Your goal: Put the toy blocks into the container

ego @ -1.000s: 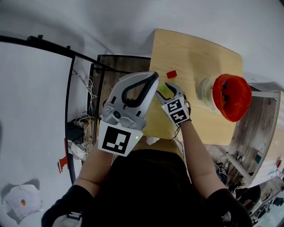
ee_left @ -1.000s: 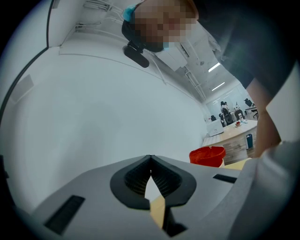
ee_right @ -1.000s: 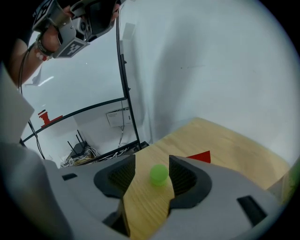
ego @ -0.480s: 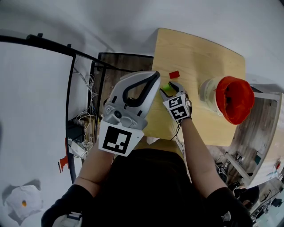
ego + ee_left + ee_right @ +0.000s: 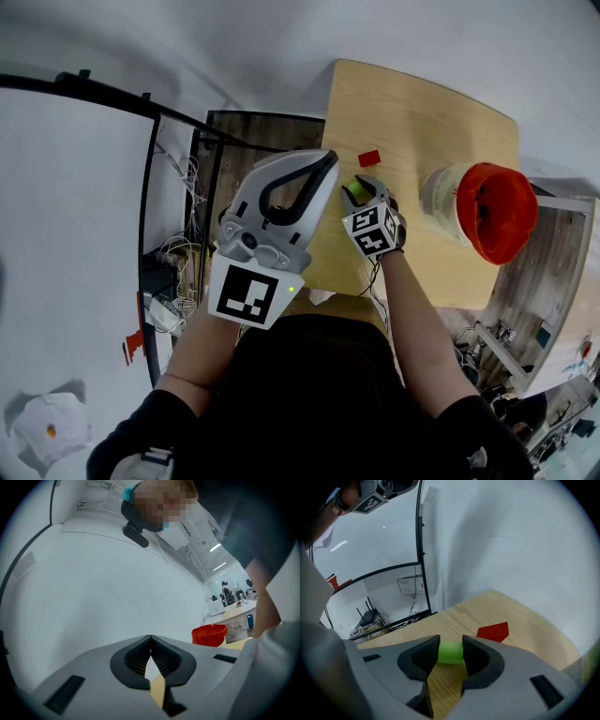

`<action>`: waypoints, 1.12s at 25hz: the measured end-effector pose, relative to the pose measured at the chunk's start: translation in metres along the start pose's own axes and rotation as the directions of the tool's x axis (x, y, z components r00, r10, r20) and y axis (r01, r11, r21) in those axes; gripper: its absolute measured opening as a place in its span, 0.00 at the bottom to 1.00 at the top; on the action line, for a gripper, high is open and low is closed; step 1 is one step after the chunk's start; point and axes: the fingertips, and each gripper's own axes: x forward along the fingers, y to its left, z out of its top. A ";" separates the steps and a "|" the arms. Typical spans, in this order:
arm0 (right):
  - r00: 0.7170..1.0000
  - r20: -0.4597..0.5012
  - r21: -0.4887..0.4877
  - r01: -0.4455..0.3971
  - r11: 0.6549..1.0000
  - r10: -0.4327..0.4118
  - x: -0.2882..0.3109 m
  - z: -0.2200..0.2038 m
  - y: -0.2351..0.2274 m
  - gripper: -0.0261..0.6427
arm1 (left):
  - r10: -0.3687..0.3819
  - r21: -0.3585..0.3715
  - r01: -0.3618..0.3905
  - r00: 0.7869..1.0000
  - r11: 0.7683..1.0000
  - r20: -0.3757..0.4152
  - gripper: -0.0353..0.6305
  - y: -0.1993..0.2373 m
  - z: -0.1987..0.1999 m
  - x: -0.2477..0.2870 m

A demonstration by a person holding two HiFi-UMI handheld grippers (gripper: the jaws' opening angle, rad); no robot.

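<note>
Only right gripper view: fingers (image 5: pixel 419 659) just gripped block (image 5: pixel 450 652).

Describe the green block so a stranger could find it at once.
On the light wooden table, look to the side away from the orange-rimmed bucket. The green block sits between the right gripper's jaws, which have just been closing onto it. Its only neighbour is a red block lying free.

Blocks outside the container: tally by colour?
Green block: 1, between the fingers of the right gripper, which have just been closing on it
Red block: 1, lying on the table
Total: 2
</note>
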 end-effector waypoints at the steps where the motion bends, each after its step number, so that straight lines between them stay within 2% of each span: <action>1: 1.000 0.006 -0.002 0.000 1.000 0.000 -0.002 0.001 0.000 0.28 | 0.001 0.000 -0.001 1.000 1.000 0.001 0.07 0.000 0.000 0.000; 9: 0.990 0.140 -0.052 0.041 0.998 -0.033 -0.039 0.045 -0.006 0.28 | -0.003 0.019 0.003 1.000 1.000 -0.007 0.07 -0.001 0.002 0.001; 14: 0.955 0.288 -0.077 0.097 0.992 -0.071 -0.094 0.094 -0.019 0.28 | -0.001 0.032 0.001 1.000 0.999 0.024 0.07 -0.002 0.014 0.004; 18: 0.911 0.401 -0.058 0.134 0.989 -0.100 -0.145 0.132 -0.026 0.28 | -0.005 0.030 0.003 0.998 1.000 0.055 0.07 -0.006 0.030 0.005; 22: 0.847 0.519 -0.045 0.162 0.986 -0.116 -0.203 0.169 -0.027 0.28 | -0.010 0.037 0.006 0.994 0.999 0.108 0.07 -0.013 0.051 0.005; 28: 0.759 0.639 -0.127 0.268 0.955 -0.128 -0.280 0.212 -0.018 0.28 | -0.018 0.054 0.008 0.985 0.999 0.171 0.07 -0.020 0.082 0.002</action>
